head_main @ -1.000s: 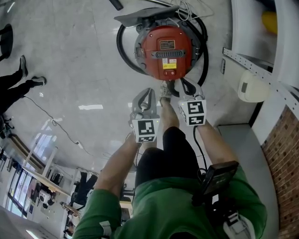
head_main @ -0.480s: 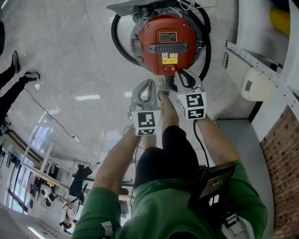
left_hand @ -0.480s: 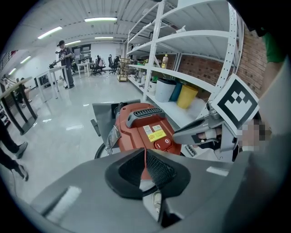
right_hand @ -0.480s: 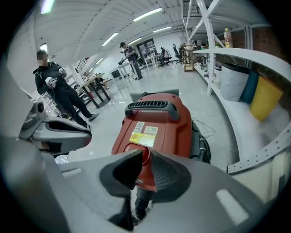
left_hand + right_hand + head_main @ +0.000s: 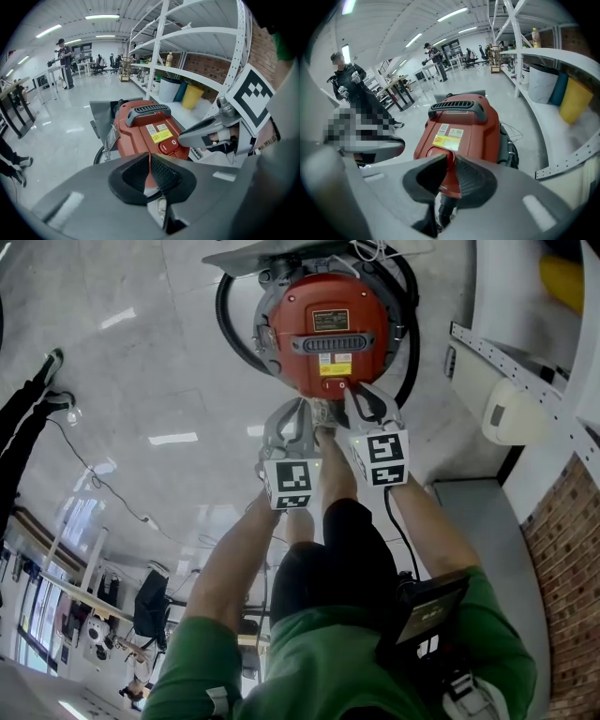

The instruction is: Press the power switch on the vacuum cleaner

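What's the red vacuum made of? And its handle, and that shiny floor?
The vacuum cleaner body looks like smooth, slightly glossy red plastic: moulded curves, soft highlights. Its handle seems dark grey matte plastic with ridges. The floor looks like polished stone or tile, since it mirrors ceiling lights.

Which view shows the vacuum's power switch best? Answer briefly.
Left gripper view: the red rocker power switch on the red vacuum cleaner shows clearly, its I and O legible. Head view shows it tiny beside the right gripper. Right gripper view's fingers cover most of it.
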